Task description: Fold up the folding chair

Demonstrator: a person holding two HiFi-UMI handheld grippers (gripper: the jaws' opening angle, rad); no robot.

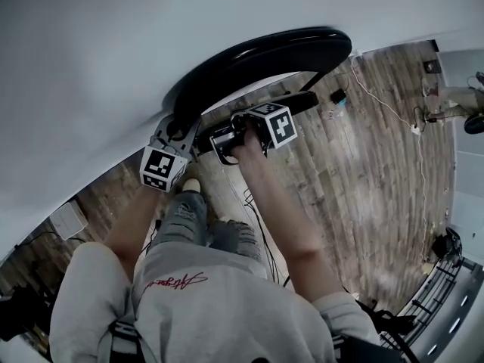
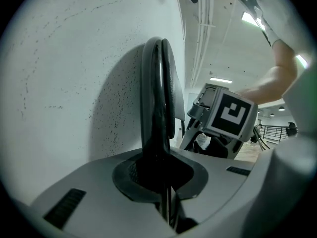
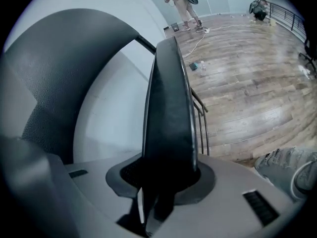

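Observation:
The black folding chair [image 1: 261, 55] stands against a white wall, its curved backrest on top and its seat [image 1: 299, 100] just below. My left gripper [image 1: 176, 128] is shut on the thin edge of the backrest [image 2: 157, 93], which runs straight up out of its jaws [image 2: 162, 175]. My right gripper [image 1: 221, 144] is shut on the edge of the padded seat [image 3: 168, 108], gripped between its jaws [image 3: 166, 178]. The backrest [image 3: 64, 48] arches to the left in the right gripper view. The right gripper's marker cube [image 2: 230, 114] shows just beyond the chair in the left gripper view.
The white wall [image 1: 91, 66] lies right behind the chair. Wooden floor [image 1: 363, 157] spreads to the right, with cables [image 1: 378, 97] on it. A white box [image 1: 69, 219] sits by the wall. A railing [image 1: 442, 278] runs at the lower right. Another person [image 3: 181, 1] stands far off.

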